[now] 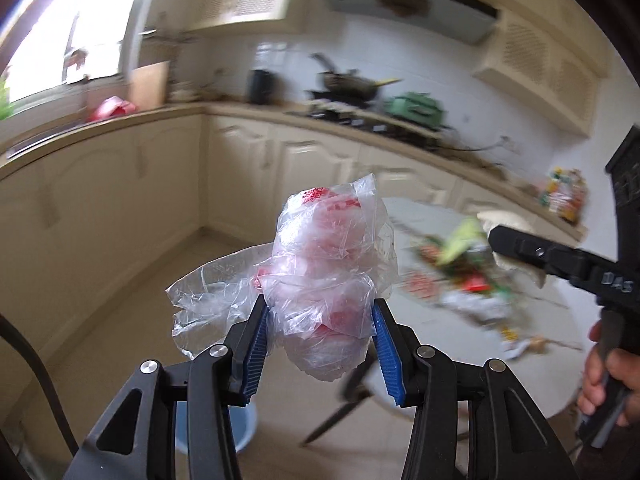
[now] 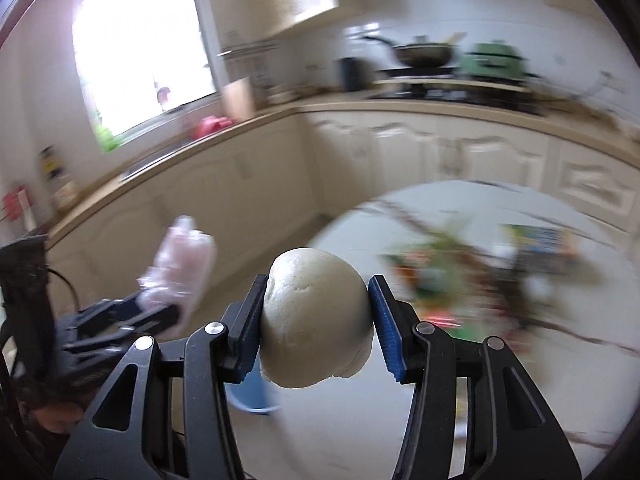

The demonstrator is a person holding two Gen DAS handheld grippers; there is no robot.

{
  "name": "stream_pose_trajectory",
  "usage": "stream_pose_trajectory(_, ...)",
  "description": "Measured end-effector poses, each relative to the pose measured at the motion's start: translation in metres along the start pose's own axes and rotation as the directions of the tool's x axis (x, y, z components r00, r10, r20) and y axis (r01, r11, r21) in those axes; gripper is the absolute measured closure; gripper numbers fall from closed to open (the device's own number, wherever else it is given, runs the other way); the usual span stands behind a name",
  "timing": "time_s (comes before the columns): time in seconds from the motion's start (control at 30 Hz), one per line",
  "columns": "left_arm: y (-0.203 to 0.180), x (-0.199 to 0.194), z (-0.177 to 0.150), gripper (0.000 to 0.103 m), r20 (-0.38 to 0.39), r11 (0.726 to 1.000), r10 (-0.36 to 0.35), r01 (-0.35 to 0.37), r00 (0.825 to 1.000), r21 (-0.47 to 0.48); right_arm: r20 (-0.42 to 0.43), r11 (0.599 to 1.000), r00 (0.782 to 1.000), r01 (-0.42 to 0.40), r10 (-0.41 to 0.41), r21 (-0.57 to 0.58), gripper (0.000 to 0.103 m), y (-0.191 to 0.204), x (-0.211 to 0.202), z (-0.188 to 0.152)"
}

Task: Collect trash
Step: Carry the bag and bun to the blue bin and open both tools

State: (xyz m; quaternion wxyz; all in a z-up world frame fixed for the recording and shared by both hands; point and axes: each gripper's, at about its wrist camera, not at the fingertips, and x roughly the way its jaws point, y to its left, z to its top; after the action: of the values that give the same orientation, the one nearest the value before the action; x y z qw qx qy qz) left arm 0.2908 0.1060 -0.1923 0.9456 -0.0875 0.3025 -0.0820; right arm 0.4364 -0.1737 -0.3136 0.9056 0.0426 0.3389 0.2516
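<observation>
My left gripper (image 1: 320,302) is shut on a crumpled clear plastic bag (image 1: 332,240) with red print, which bulges up between the blue pads. In the right wrist view the same bag (image 2: 184,256) shows at the left, blurred. My right gripper (image 2: 318,280) is shut on a pale round bun-like lump (image 2: 316,320), its blue pads pressing both sides. Both grippers hang in the air beside a round white marble table (image 2: 400,380). A blurred heap of colourful wrappers and scraps (image 1: 460,268) lies on the table (image 1: 540,340). A blue bucket (image 1: 240,428) stands on the floor below.
A person's hand (image 1: 600,368) holds the right gripper's handle at the right edge. Cream kitchen cabinets and a beige counter (image 2: 440,116) run along the walls. A wok (image 2: 424,54) and a green appliance (image 2: 492,62) stand on the counter. A dark table leg (image 1: 340,412) slants near the bucket.
</observation>
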Motion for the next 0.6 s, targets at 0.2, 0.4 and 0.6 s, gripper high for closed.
stream_pose_trajectory(0.2, 0.081, 0.011, -0.041, 0.058, -0.125, 0.984, 0.141, -0.153, 0.982, -0.094, -0.126, 0.986, 0.982, -0.148, 0.138, -0.077, 0.055, 0.097, 0.107, -0.011)
stream_pose_trajectory(0.4, 0.137, 0.069, -0.079, 0.058, -0.32, 0.968, 0.148, -0.204, 0.936, -0.147, -0.303, 0.983, 0.946, -0.154, 0.118, -0.099, 0.055, 0.138, 0.232, -0.05)
stream_pose_trajectory(0.6, 0.174, 0.127, -0.101, 0.055, -0.442, 0.958, 0.111, -0.214, 0.89, -0.191, -0.445, 0.988, 0.89, -0.141, 0.1, -0.06, 0.055, 0.14, 0.327, -0.091)
